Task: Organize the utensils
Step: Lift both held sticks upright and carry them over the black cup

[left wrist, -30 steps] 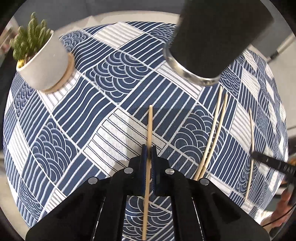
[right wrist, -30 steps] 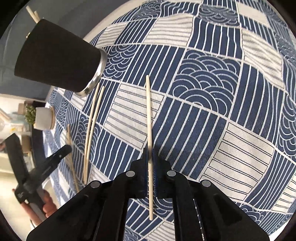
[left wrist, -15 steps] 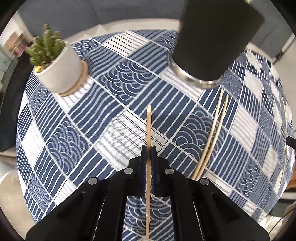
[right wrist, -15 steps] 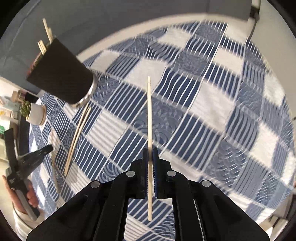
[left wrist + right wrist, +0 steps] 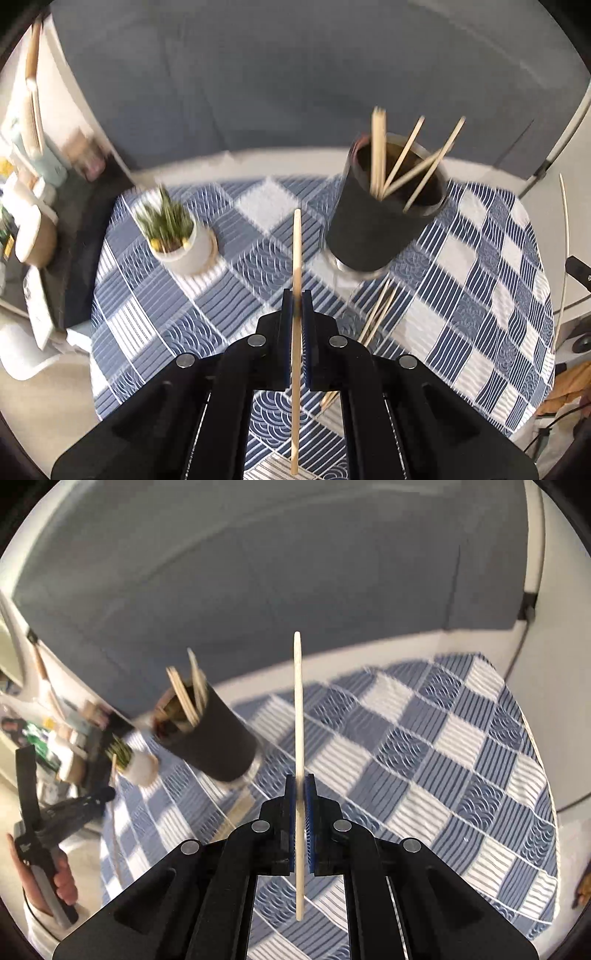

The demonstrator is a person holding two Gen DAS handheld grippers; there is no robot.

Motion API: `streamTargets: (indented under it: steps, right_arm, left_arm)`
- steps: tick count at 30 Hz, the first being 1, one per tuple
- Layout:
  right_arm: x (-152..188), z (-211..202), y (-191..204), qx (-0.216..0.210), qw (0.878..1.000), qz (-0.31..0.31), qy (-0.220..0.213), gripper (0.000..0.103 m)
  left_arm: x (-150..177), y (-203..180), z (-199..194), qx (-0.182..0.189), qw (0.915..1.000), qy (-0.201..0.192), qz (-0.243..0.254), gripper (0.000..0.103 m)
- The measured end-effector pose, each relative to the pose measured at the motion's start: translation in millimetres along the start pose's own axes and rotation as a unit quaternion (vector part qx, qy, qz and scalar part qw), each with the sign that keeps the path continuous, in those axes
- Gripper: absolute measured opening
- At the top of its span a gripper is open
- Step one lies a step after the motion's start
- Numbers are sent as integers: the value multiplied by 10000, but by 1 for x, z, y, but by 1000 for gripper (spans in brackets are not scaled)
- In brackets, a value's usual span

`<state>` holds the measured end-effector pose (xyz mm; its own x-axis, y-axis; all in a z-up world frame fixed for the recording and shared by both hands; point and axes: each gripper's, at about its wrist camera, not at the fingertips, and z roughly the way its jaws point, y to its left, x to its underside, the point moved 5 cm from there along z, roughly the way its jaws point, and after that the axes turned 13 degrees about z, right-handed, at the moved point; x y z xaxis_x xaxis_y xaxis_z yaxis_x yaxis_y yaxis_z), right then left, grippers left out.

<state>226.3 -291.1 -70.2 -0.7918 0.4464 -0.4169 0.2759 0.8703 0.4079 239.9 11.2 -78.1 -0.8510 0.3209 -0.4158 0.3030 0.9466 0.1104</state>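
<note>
My left gripper (image 5: pixel 296 295) is shut on a wooden chopstick (image 5: pixel 296 251) and is held high above the blue-and-white patterned tablecloth (image 5: pixel 480 280). A black cup (image 5: pixel 373 229) with several chopsticks standing in it is ahead and to the right. Two loose chopsticks (image 5: pixel 376 314) lie on the cloth below the cup. My right gripper (image 5: pixel 300 781) is shut on another chopstick (image 5: pixel 298 701), also raised over the tablecloth (image 5: pixel 424 760). In the right wrist view the black cup (image 5: pixel 210 734) stands to the left, and the left gripper (image 5: pixel 74 805) shows at the far left in a hand.
A white pot with a green plant (image 5: pixel 177 236) stands left of the cup on a wooden coaster. A grey wall (image 5: pixel 258 74) rises behind the table. Cluttered shelves (image 5: pixel 26 192) sit at the far left. The table edge (image 5: pixel 546 775) runs along the right.
Both grippers have risen well above the table with their chopsticks still held. The cup's open top and the chopsticks in it have come into view.
</note>
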Motion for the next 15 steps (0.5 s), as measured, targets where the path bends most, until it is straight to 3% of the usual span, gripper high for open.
streamTargets:
  steps: [7,9,15]
  right_arm:
    - [-24,-7,40,-807,9964,-17,-242,5]
    - [-30,-5,49,-822,9959,-88,-356,5]
    - [-51,14,62,-641,9965,24,-542,5]
  left_arm:
    - [-60,-13,-27,175,9984,-531,14,5]
    - [-74,-13,-30,388,9973,-625,-71,5]
    - [-115,-9,-30,537,9936,-991,-73,5]
